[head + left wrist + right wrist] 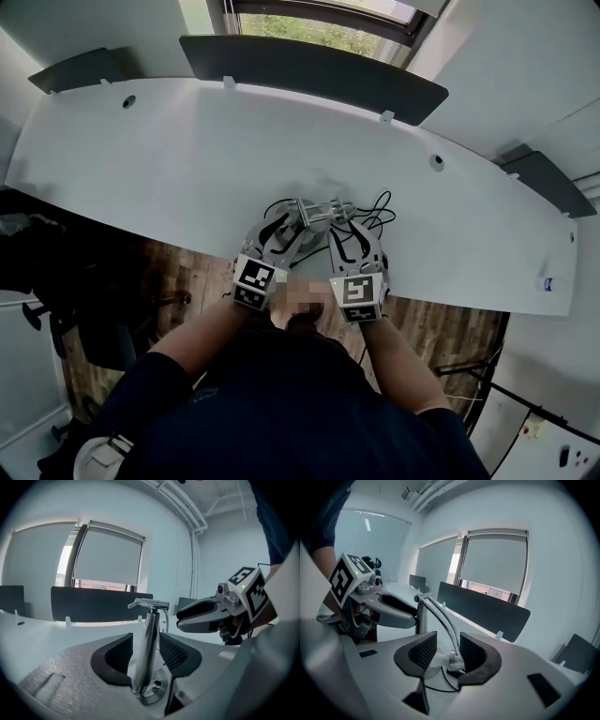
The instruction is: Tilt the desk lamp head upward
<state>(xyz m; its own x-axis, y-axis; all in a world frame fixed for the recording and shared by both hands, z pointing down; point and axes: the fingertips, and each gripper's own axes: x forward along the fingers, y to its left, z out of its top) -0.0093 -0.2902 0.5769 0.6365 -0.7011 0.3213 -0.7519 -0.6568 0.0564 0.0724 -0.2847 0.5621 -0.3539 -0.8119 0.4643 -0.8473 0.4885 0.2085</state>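
Note:
A small silver desk lamp (320, 212) stands near the front edge of the white desk (187, 159). In the left gripper view its upright post (144, 660) rises from a round base between my left gripper's (146, 645) pads, with a gap on each side. My left gripper (302, 216) is open. In the right gripper view the lamp's thin curved arm (440, 616) slopes down to its head (454, 660), low by the desk. The head lies between my right gripper's (445, 652) pads without being pressed. My right gripper (339, 219) is open too.
A black cable (377, 210) loops on the desk just right of the lamp. Dark divider panels (309, 66) line the desk's far edge below a window. The wooden floor (187, 281) and a dark chair (56, 309) lie in front of the desk.

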